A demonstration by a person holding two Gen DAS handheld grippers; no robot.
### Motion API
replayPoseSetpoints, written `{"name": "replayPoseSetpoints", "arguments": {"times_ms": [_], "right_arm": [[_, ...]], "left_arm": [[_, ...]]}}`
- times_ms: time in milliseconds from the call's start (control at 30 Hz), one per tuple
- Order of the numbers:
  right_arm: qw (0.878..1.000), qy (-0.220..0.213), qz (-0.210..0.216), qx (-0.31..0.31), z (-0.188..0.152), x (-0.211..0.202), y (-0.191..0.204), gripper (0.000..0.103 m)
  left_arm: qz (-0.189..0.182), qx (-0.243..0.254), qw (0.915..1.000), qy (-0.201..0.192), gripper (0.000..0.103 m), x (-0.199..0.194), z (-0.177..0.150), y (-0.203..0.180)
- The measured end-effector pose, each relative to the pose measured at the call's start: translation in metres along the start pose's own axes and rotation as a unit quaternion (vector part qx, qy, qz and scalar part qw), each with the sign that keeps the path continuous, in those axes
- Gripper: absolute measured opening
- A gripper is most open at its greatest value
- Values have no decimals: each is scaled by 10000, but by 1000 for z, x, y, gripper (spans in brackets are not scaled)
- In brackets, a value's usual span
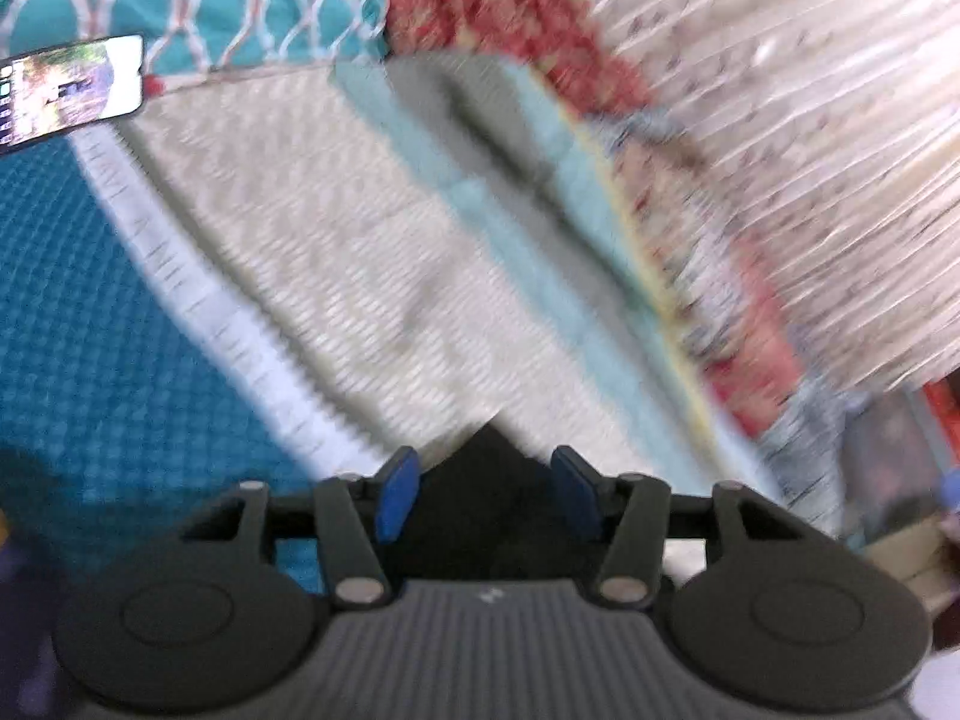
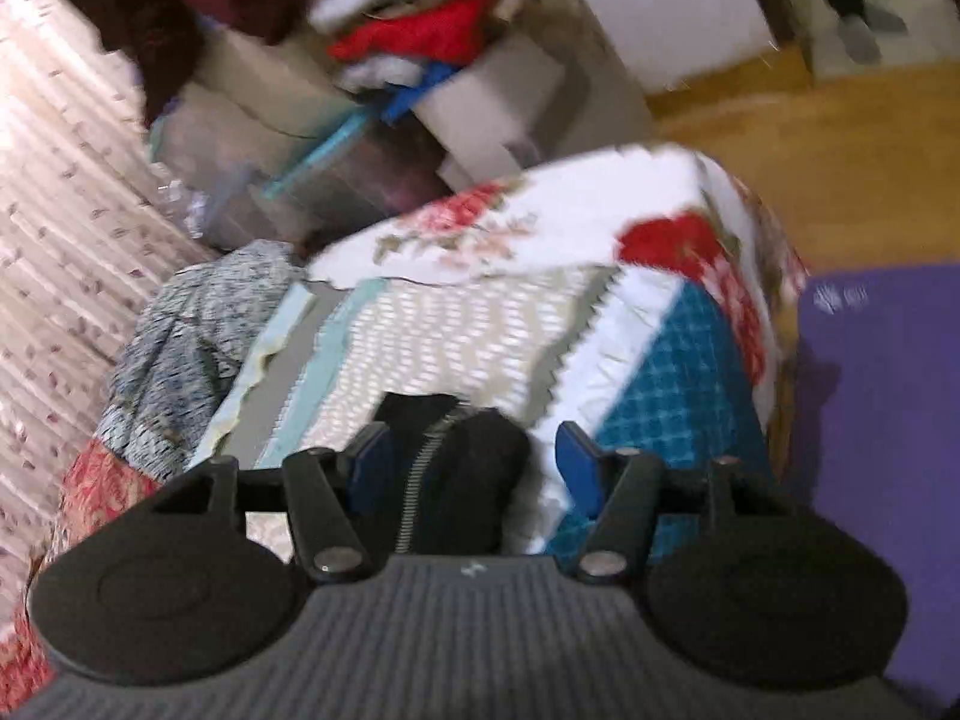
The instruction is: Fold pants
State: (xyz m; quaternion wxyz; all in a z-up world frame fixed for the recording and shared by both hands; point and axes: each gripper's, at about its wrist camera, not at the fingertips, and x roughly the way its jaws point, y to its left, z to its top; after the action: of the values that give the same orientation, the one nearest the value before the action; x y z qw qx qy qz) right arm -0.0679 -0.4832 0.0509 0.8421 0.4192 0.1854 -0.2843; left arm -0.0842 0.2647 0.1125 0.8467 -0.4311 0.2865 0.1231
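Risking a slack, lopsided fold: pants (image 2: 456, 468) lying dark between both sets of jaws, left gripper (image 1: 486, 492) and right gripper (image 2: 474, 468) each parted with no pad pressing cloth, zipper edge loose on the bed (image 2: 456, 324).

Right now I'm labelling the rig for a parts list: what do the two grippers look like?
Both look alike. The left gripper and the right gripper each have blue pads on black linkage arms with silver pivot pins, two round black discs either side, and a ribbed grey body bearing a small white mark. No cables or sleeves show.
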Motion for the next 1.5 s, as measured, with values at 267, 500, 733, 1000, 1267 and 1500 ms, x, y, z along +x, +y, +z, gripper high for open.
{"name": "replayPoseSetpoints", "arguments": {"times_ms": [267,500,733,1000,1267,1500], "right_arm": [[9854,866,862,-1182,-49,31,65,62],[9691,2047,491,-1286,-97,84,56,55],[9718,2125,638,-801,-94,91,26,44],[9733,2030,805,-703,-103,77,22,44],[9737,1926,741,-966,-106,73,26,44],[9738,1911,785,-946,-106,78,25,44]], "left_arm": [[-468,1232,9886,730,50,60,-39,-76],[1018,1969,9557,1938,36,120,-107,-51],[922,1848,9592,1930,36,117,-111,-44],[690,1969,9613,1798,40,102,-108,-50],[245,1785,9795,903,61,45,-73,-46],[511,1115,9900,690,84,37,-47,-13]]}}
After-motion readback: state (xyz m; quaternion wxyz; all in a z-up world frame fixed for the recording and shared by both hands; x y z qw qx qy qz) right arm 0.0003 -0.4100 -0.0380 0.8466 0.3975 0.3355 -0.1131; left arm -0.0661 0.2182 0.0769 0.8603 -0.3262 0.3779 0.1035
